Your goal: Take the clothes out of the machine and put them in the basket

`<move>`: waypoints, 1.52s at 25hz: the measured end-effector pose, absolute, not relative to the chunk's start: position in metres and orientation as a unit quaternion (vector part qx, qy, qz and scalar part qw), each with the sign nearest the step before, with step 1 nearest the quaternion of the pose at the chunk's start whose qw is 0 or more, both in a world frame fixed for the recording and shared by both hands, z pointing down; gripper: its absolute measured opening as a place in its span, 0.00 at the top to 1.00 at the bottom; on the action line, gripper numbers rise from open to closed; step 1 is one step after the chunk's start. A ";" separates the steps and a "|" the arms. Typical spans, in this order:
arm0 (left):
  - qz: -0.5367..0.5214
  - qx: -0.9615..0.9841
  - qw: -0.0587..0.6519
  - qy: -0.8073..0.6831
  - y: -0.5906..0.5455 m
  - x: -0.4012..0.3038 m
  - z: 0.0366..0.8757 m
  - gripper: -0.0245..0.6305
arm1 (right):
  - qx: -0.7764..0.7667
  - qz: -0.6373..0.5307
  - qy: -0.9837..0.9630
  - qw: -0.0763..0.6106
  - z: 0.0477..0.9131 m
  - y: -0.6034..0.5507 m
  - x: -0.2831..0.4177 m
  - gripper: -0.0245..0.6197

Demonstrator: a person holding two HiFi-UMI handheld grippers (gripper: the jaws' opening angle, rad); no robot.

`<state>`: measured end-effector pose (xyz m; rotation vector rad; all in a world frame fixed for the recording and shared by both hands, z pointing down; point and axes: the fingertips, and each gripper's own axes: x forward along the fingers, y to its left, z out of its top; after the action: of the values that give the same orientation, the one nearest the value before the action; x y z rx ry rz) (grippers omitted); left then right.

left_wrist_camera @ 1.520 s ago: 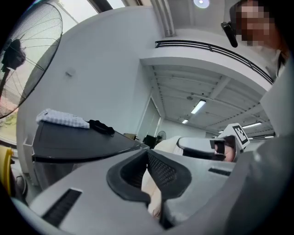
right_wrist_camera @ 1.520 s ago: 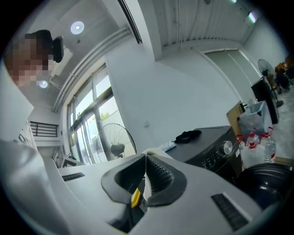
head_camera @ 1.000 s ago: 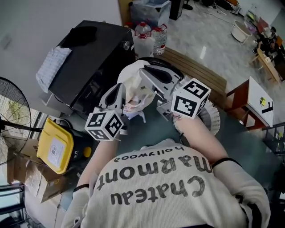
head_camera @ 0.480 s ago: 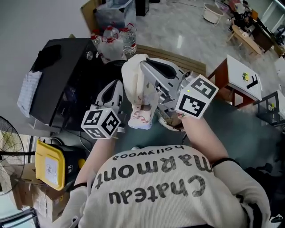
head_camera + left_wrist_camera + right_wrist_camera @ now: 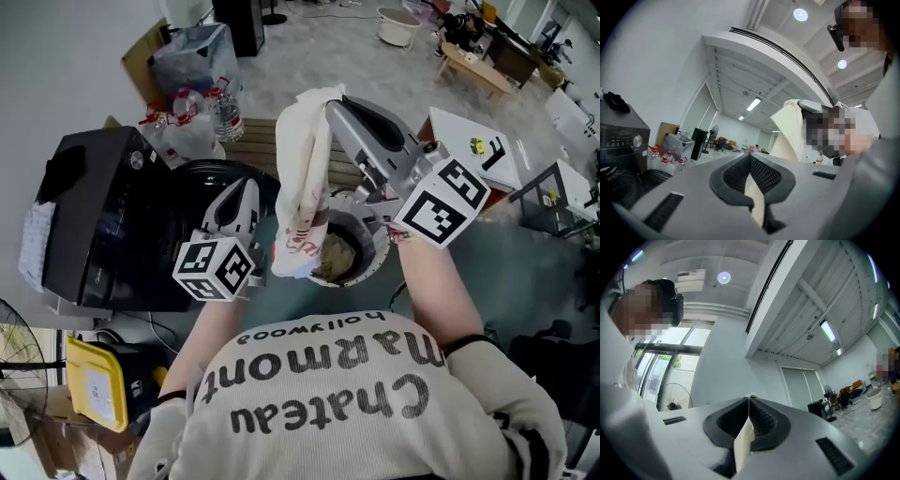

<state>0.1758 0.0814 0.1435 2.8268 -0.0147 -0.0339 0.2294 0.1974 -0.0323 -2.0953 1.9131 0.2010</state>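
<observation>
A cream garment (image 5: 305,178) with red print at its lower end hangs from my right gripper (image 5: 328,101), which is shut on its top. It dangles over the white round basket (image 5: 378,255), where brownish clothes (image 5: 333,255) lie. My left gripper (image 5: 249,184) stands lower and to the left. In the left gripper view the jaws (image 5: 750,157) pinch a fold of the same cream cloth (image 5: 790,131). The right gripper view shows a strip of cloth (image 5: 743,441) clamped between its jaws (image 5: 749,401). The black machine (image 5: 94,225) is at the left, its round opening (image 5: 202,183) behind the left gripper.
Water bottles (image 5: 187,122) and a clear bag (image 5: 192,56) stand behind the machine, beside a wooden bench (image 5: 258,141). A white table (image 5: 469,150) is at the right. A yellow case (image 5: 89,384) lies on the floor at lower left.
Both grippers have carried the garment away from the machine's opening and to the right. The right one has risen, so the cloth now hangs long above the basket.
</observation>
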 end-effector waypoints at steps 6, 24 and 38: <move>-0.016 0.988 0.152 0.007 0.132 0.201 0.141 0.95 | -0.753 0.097 0.633 0.152 -0.048 0.264 0.268 0.91; 0.029 0.983 0.178 -0.030 0.180 0.227 0.202 0.95 | -0.784 -0.038 0.603 0.142 0.090 0.311 0.342 0.91; 0.098 0.978 0.184 0.006 0.122 0.267 0.255 0.95 | -0.806 -0.155 0.555 0.132 0.214 0.254 0.379 0.91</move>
<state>0.2667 0.1218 0.2552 2.7571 0.0168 0.2769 0.3792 0.2538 0.2135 -2.3407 1.6110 -0.4502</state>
